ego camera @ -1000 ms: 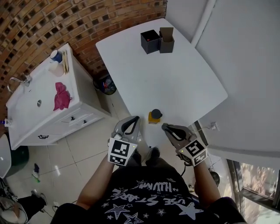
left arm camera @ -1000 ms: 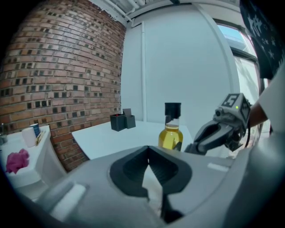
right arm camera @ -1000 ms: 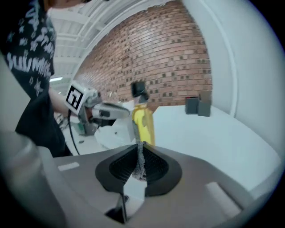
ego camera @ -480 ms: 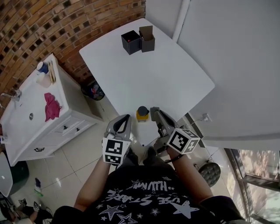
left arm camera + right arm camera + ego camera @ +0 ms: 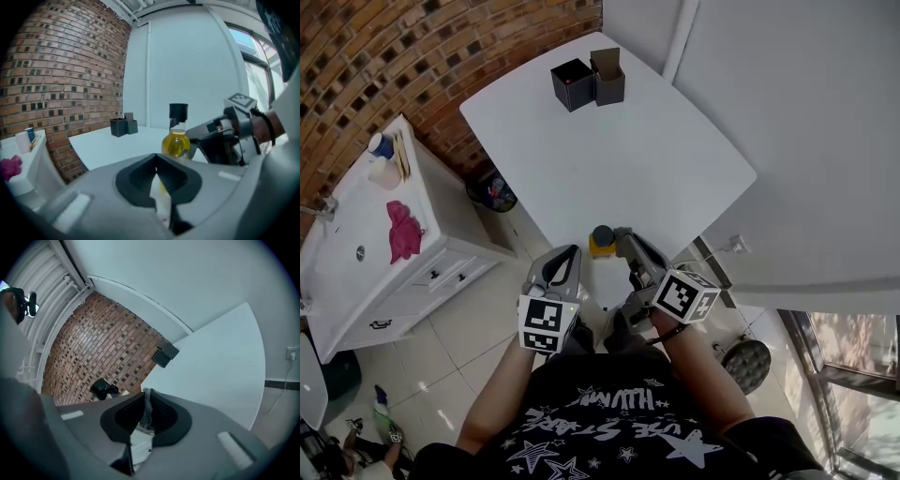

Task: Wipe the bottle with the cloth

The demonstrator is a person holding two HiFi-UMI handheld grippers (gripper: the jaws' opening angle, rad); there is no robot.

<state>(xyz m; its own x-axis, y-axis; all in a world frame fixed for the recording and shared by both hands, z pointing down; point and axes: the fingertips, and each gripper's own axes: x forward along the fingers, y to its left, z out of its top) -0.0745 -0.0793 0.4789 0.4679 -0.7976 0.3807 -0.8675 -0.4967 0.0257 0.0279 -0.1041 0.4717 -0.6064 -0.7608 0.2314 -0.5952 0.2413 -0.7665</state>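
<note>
A person seen from above stands at the near edge of a white bench (image 5: 609, 141), with a gripper in each hand.

Far left, across a strip of tiled floor, is a white sink cabinet (image 5: 441, 246). On its top lies a crumpled pink cloth (image 5: 401, 232), with a cup (image 5: 380, 145) further back. A dark bin (image 5: 492, 192) sits on the floor between the cabinet and the bench.

The left gripper (image 5: 567, 258) hovers just left of the bottle, its jaws pressed together with nothing between them.

The bottle (image 5: 601, 240) stands upright at the very near edge of the bench. It is clear, with yellow liquid in the lower part, a narrow neck and a black cap.

The right gripper (image 5: 625, 239) is just beside the bottle on the right. Whether it touches cannot be told. Its jaws also appear to be together and empty.

At the far end of the bench sit two dark boxes (image 5: 587, 82), well apart from everything else.

The bottle looks smooth and rigid, probably slippery, with some weight low down from the liquid. So close to the edge, a sideways push could tip it off. The neck or cap seems the safest place to steady it while the body is wiped. The cloth looks soft and limp, so pinching a raised fold should lift it.

Nothing blocks the bottle. The cloth is the obstacle: it lies well apart, on the other surface, and neither gripper holds it yet.
</note>
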